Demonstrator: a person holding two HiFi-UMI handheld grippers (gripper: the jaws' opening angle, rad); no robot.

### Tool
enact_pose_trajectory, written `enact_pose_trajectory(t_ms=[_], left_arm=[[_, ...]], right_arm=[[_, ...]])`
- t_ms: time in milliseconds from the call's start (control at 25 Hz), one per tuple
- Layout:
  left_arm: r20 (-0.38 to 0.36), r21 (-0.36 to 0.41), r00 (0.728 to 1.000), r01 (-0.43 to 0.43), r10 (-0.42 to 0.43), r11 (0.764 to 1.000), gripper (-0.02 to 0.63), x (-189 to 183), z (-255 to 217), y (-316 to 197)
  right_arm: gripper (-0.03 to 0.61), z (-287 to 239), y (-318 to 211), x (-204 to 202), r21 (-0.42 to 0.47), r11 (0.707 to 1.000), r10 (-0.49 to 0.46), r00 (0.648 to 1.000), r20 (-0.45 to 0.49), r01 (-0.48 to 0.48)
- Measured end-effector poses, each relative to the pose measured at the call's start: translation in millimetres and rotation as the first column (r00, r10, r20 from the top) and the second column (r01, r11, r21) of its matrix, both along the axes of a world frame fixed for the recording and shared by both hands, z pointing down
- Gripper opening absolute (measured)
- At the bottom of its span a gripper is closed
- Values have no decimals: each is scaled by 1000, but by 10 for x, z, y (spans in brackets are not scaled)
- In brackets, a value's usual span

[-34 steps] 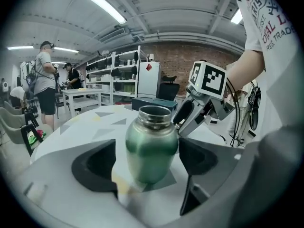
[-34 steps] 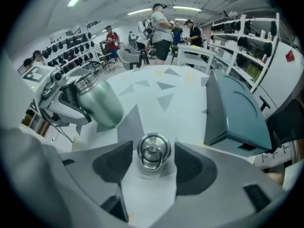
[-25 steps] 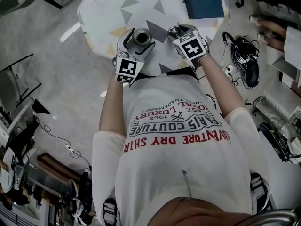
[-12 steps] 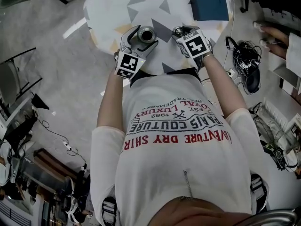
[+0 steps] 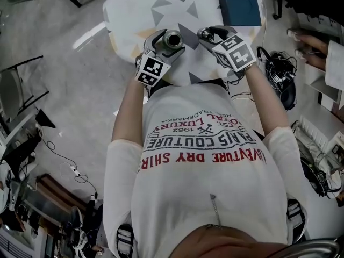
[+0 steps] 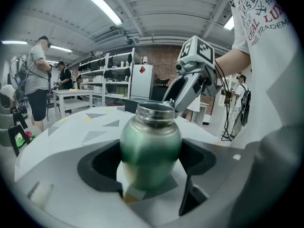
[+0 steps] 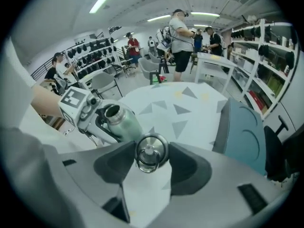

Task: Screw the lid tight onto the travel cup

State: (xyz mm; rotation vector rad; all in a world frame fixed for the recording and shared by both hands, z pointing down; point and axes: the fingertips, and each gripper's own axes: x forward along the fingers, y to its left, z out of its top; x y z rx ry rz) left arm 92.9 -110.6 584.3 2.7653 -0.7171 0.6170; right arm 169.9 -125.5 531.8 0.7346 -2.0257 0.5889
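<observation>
A green metal travel cup (image 6: 150,148) with an open steel mouth sits between the jaws of my left gripper (image 5: 167,43), which is shut on its body. From above, the cup's mouth (image 5: 172,38) faces up over the near edge of the table. My right gripper (image 7: 150,155) is shut on a round steel lid (image 7: 150,152) with a ring handle, held a little to the right of the cup. In the head view the lid (image 5: 203,34) and cup are apart. From the right gripper view the cup (image 7: 121,121) shows tilted at left.
The white table (image 5: 150,7) has grey and yellow triangle marks. A dark blue box (image 5: 237,1) lies at its far right corner. Cables and a headset (image 5: 280,69) lie on the floor at right. A person's hand (image 5: 309,39) reaches in at the far right.
Both grippers have drifted slightly up and right in the head view, still holding the cup and lid. The gap between cup and lid stays about the same.
</observation>
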Motion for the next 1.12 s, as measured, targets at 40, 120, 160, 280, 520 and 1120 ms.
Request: enact_pose_trajectory(t_ms=[40,120,160,280,520,1120], left_arm=[[-3,2,1000,-3,3,1000,380,5,0,-3],[-7,7,1000,-8,8,1000,380,-3,8,-5],[-7,8,1000,-12,12,1000,380,-13,8,-3],[-7,-1,999,-32,32,999,380,-30,3,23],[-7,-16,999,-45,45,999,381,2,0,25],[-29,-50,998,-59,58,997,383,5,29,25]], right_arm=[[236,-91,-1,-52,5,1000,-24,1000,2,24],[236,-262,9,-182,11,997,-78,997,10,78],[236,-343,19,-261,14,994,-109,994,18,108],[236,-549,68,-508,23,978,-208,977,37,207],[236,-695,198,-898,32,894,-447,894,28,446],[236,-358,281,-1204,-55,707,-707,702,-90,705]])
